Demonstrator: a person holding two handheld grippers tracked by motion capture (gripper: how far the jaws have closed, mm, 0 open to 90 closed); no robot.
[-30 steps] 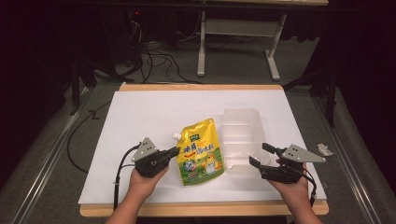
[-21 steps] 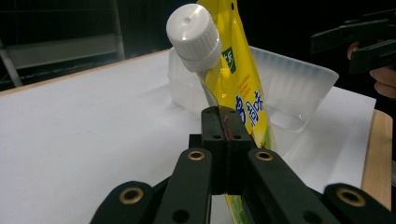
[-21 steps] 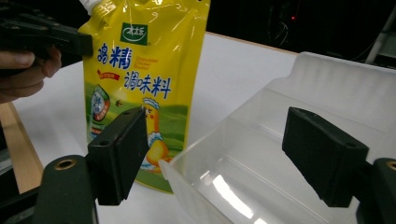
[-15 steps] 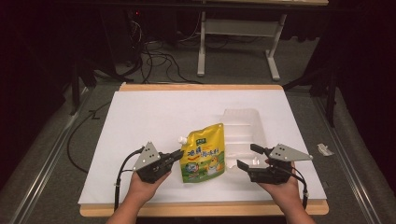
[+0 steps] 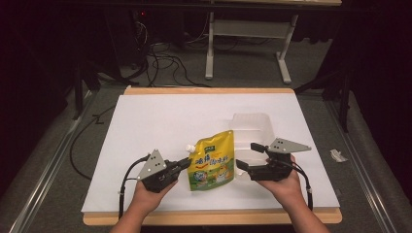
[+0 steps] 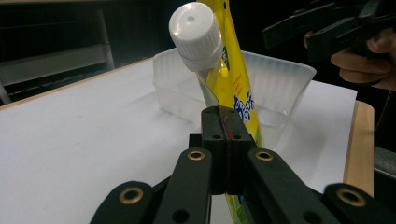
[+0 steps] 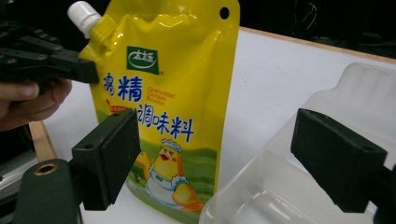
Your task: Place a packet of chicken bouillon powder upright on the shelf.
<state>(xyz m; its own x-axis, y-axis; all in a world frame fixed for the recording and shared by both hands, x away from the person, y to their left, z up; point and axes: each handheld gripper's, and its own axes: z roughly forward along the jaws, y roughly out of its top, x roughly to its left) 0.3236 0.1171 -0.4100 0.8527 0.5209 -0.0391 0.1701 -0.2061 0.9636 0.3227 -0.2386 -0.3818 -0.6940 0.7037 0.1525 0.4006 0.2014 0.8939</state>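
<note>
A: Where's your left claw (image 5: 186, 162)?

B: Lower left of centre in the high view. In the left gripper view its jaws are clamped tight on the edge of the yellow pouch (image 5: 212, 160), just below the spout.

A: And the pouch itself?

B: Centre of the high view, low on the white worktop (image 5: 160, 121). It stands upright in the right gripper view, printed face toward that camera, white cap (image 6: 195, 31) at the upper left corner of the pouch. In the left gripper view the cap sits top centre, tilted toward you.

A: Your right claw (image 5: 250, 156)?

B: Right of the pouch in the high view, jaws wide apart, gripping nothing. In the right gripper view one jaw is in front of the pouch's lower left, the other over the clear tray (image 5: 252, 133). Can't tell if either jaw touches anything.

A: Tray position?

B: Just right of the pouch in the high view, reaching up toward mid-frame. In the left gripper view it sits behind the pouch.

A: Anything else?

B: A small crumpled scrap (image 5: 337, 155) off the worktop, far right of the high view.
</note>
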